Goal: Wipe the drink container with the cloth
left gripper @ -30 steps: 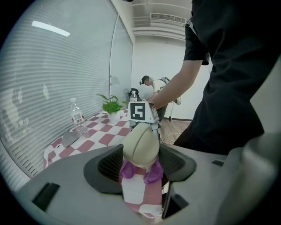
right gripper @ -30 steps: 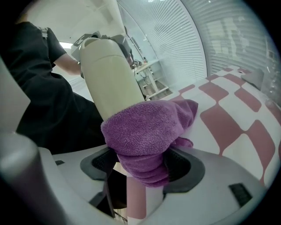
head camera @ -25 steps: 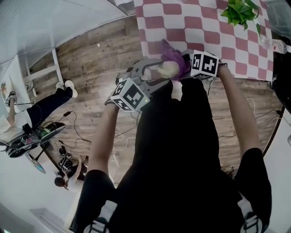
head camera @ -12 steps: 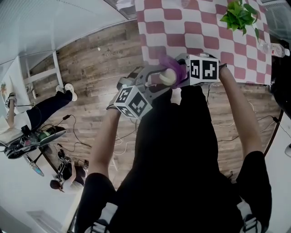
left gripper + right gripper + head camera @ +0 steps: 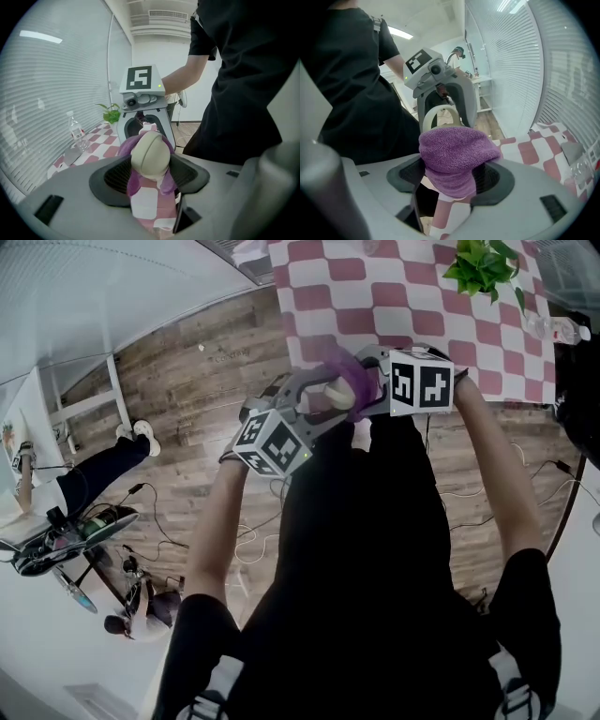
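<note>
In the head view my left gripper is shut on a beige drink container, held in the air just off the table's near edge. Facing it, my right gripper is shut on a purple cloth that presses against the container. The left gripper view has the container's rounded end between the jaws of the left gripper, with the cloth wrapped behind it. From the right gripper view, the bunched cloth fills the right gripper and hides most of the container.
A table with a red-and-white checked cloth lies just beyond the grippers, with a potted plant and a clear water bottle on it. Below is wooden floor with cables. Another person's legs show at the left.
Both grippers, with the container and the cloth between them, have drifted slightly up toward the table edge. Both keep their hold, and the cloth stays against the container.
</note>
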